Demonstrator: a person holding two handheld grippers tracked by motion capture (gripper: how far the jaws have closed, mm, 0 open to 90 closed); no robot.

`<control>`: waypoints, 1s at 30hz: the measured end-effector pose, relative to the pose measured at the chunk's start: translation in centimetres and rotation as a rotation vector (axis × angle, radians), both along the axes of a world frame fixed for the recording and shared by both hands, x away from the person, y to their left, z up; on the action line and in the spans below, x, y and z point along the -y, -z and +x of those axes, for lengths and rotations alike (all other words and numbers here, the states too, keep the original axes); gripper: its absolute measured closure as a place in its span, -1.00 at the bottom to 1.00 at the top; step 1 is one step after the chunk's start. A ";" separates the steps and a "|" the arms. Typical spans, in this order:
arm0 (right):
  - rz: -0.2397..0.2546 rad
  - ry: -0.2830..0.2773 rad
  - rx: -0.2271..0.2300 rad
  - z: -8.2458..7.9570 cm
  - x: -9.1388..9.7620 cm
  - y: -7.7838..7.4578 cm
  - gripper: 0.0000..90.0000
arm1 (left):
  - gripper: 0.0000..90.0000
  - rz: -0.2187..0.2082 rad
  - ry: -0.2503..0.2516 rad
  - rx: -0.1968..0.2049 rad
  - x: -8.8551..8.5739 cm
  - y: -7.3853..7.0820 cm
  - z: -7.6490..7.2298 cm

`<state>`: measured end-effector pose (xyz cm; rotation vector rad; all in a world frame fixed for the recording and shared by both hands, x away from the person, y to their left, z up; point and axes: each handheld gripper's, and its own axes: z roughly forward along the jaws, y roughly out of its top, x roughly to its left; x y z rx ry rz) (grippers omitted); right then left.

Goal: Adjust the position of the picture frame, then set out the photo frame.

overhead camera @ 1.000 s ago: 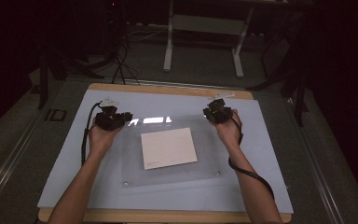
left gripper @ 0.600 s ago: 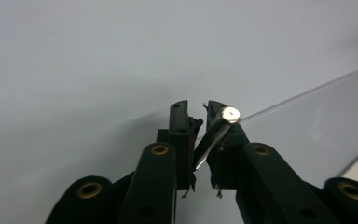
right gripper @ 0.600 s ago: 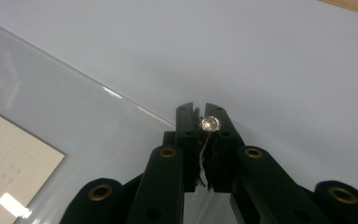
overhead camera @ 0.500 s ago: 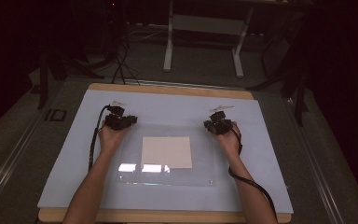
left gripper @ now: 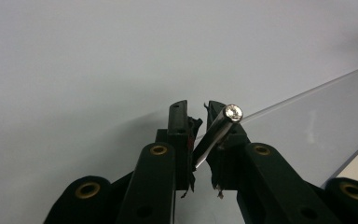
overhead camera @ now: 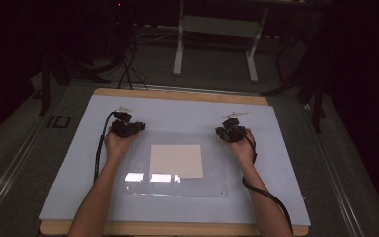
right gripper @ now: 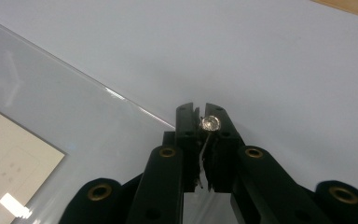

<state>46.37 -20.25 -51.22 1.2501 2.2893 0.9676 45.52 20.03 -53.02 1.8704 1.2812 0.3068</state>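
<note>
The clear plastic sheet (overhead camera: 177,168) lies mid-tabletop over a cream paper (overhead camera: 176,161), clamped at its far corners by the left hand-held gripper (overhead camera: 131,129) and right hand-held gripper (overhead camera: 231,132). Uneven lifting could let a corner slip.

clear acrylic sheet (overhead camera: 177,168) – flat, far corners gripped

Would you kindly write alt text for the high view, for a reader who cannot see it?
Two hand-held grippers, left gripper and right gripper, grip the far corners of a clear acrylic sheet lying on a pale blue mat. A cream paper square sits beneath the sheet.
</note>
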 end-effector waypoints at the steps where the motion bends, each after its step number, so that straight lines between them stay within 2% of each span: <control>1: 0.000 0.000 0.000 0.0 0.0 0.0 0.89 | 0.78 0.000 0.000 0.000 0.0 0.0 0.0; 14: 0.002 -0.010 -0.005 0.2 0.1 0.0 0.89 | 0.78 -0.001 -0.014 -0.001 0.0 0.0 -0.2; 23: 0.007 -0.006 -0.002 0.1 0.1 0.0 0.89 | 0.77 -0.011 0.010 0.001 -0.2 0.1 -0.4; 28: 0.025 0.004 0.005 0.0 0.2 0.2 0.89 | 0.59 -0.049 0.001 0.017 -0.7 0.4 -0.6; 30: 0.034 0.011 0.012 -0.1 0.2 0.3 0.89 | 0.53 -0.062 0.000 0.038 -0.9 0.3 -0.9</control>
